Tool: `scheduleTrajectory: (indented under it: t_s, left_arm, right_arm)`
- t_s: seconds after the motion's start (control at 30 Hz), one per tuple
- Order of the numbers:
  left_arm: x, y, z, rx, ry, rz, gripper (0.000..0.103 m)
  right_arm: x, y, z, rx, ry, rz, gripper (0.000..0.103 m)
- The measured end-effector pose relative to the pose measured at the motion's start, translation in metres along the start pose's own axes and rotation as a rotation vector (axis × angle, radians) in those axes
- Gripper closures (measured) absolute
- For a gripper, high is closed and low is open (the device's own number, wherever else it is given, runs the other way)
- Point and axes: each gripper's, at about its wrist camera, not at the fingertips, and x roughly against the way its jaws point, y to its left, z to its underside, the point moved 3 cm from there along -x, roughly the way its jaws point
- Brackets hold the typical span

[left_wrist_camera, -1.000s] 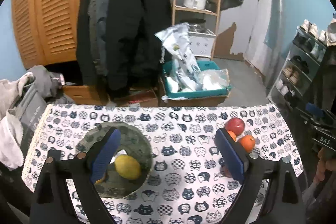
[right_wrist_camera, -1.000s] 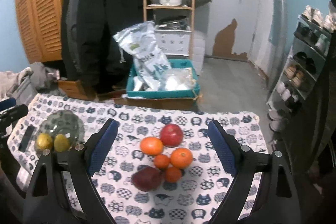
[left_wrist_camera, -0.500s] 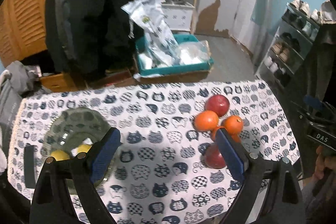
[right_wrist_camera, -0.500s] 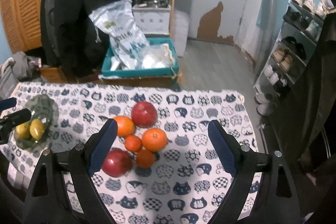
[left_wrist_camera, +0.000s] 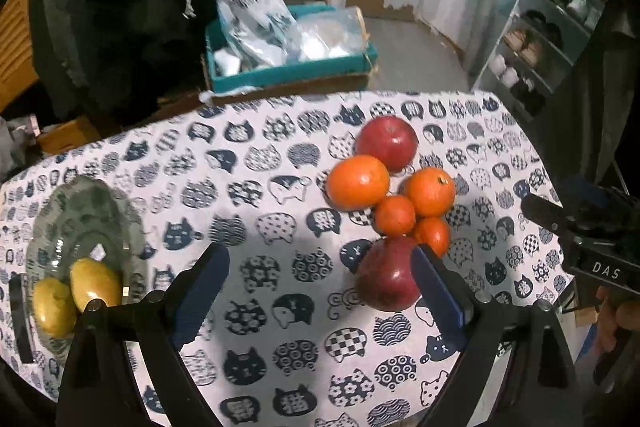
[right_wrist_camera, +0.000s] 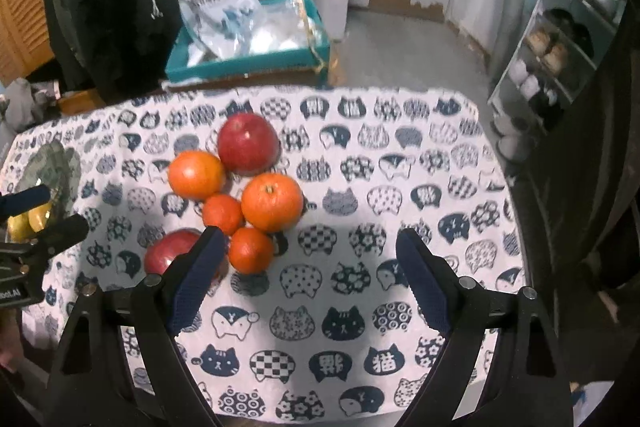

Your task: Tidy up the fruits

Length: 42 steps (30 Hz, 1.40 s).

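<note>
Both views dim indoor light, cool cast; src overhead/behind cams. Cat-print cloth on the surface is the brightest area. Soft dark shadows of claws fall on it, e.g. mid-cloth &. Small glare spots on near apple & oranges. Heavy fisheye bend + black vignette at corners. Bkgd coat nearly black; right view slightly motion-blurred.

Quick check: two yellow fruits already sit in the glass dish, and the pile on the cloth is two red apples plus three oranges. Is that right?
Not quite. The pile holds four oranges, not three, two large and two small, as the right wrist view shows. The rest stands: two yellow fruits in the glass dish, two red apples on the cloth.
</note>
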Motion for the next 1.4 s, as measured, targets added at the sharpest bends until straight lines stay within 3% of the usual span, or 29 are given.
scheduleTrajectory:
  t_s: [0.3,0.7,0.8,0.93,1.13,1.4]
  left_arm:
    - [-0.046,-0.031,0.013,-0.067,0.095,0.035,0.01]
    - [-0.092,-0.063,0.028,-0.154,0.187,0.047,0.01]
    - [-0.097,-0.062,0.03,-0.155,0.197,0.049,0.014]
    - [-0.1,-0.061,0.031,-0.135,0.214,0.119,0.03]
    - [-0.097,-0.059,0.034,-0.149,0.206,0.109,0.03]
    - [-0.091,-0.023,0.033,-0.084,0.204,0.054,0.031]
  right_arm:
    - [-0.031,-0.015,0.015,-0.04,0.084,0.027,0.015]
    - [-0.05,-0.031,0.024,-0.101,0.122,0.024,0.015]
    - [-0.054,-0.03,0.024,-0.112,0.127,0.004,0.015]
    - [-0.06,-0.027,0.023,-0.109,0.135,-0.017,0.015]
    - [-0.07,-0.013,0.02,-0.099,0.142,-0.075,0.016]
    - [-0.094,0.014,0.022,-0.055,0.187,-0.144,0.021]
